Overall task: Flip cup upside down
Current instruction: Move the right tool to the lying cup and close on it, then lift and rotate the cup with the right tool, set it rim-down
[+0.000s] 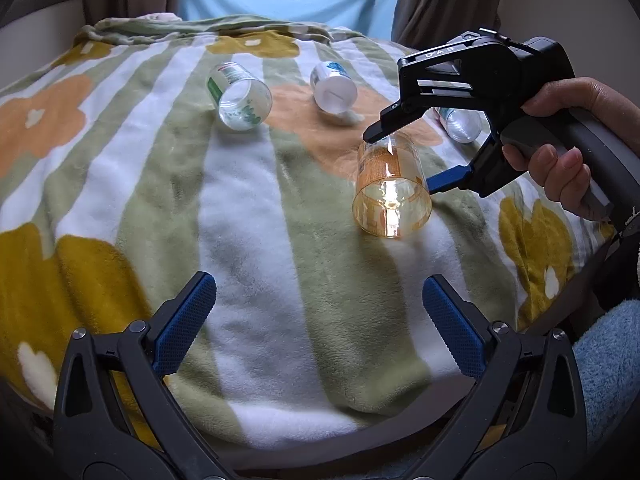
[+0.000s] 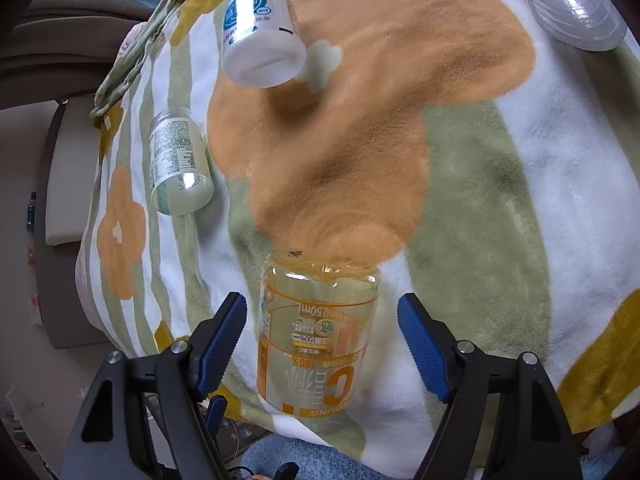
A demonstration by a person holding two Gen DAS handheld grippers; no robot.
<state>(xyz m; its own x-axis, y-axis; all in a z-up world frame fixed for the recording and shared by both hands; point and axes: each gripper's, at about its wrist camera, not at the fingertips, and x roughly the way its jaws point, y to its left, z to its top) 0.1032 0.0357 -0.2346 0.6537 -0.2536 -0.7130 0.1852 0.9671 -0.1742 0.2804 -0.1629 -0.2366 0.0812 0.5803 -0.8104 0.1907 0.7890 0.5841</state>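
A clear orange-printed cup (image 1: 390, 192) (image 2: 316, 340) appears to lie on its side on the flowered blanket (image 1: 248, 220), one round end facing the left wrist camera. Its label reads upside down in the right wrist view. My right gripper (image 1: 402, 160) (image 2: 320, 300) is open and straddles the cup, with a blue pad (image 2: 222, 344) on either side and a gap between each pad and the cup wall. My left gripper (image 1: 318, 320) is open and holds nothing. It hovers over the blanket well short of the cup.
Three other cups lie further back: a green-labelled clear cup (image 1: 240, 98) (image 2: 178, 164), a white cup (image 1: 334, 88) (image 2: 260, 36) and a ribbed clear cup (image 1: 460, 122) (image 2: 572, 4). A hand (image 1: 560, 160) holds the right gripper's handle. The blanket's edge drops off at the left.
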